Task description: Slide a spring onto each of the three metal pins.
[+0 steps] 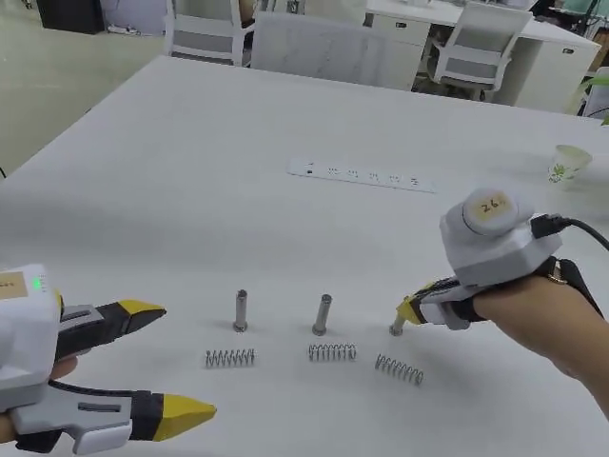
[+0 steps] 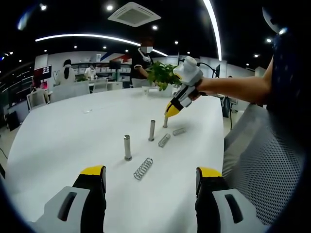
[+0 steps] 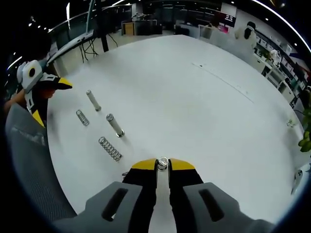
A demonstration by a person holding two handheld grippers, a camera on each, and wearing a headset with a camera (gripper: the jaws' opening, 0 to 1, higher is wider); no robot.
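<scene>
Across the head view spreads the white counter (image 1: 314, 219), with everything laid out in one row near its lower edge. We judge this is so that each spring lies ready in front of its pin.

At the lower left of that frame our left hand-held gripper (image 1: 179, 360) hovers wide open and empty, free to fetch a spring. At the right, our right hand-held gripper (image 1: 409, 310) is closed on the right pin (image 1: 397, 327), probably to steady it upright.

The left pin (image 1: 241, 311) and middle pin (image 1: 323, 315) stand bare. The left spring (image 1: 230, 358), middle spring (image 1: 332, 352) and right spring (image 1: 399, 369) lie flat just below them, none threaded yet.

Where the head view leaves the grip unclear, the right gripper view shows the pin's round top pinched between the yellow tips. The left gripper view shows the row end-on.
</scene>
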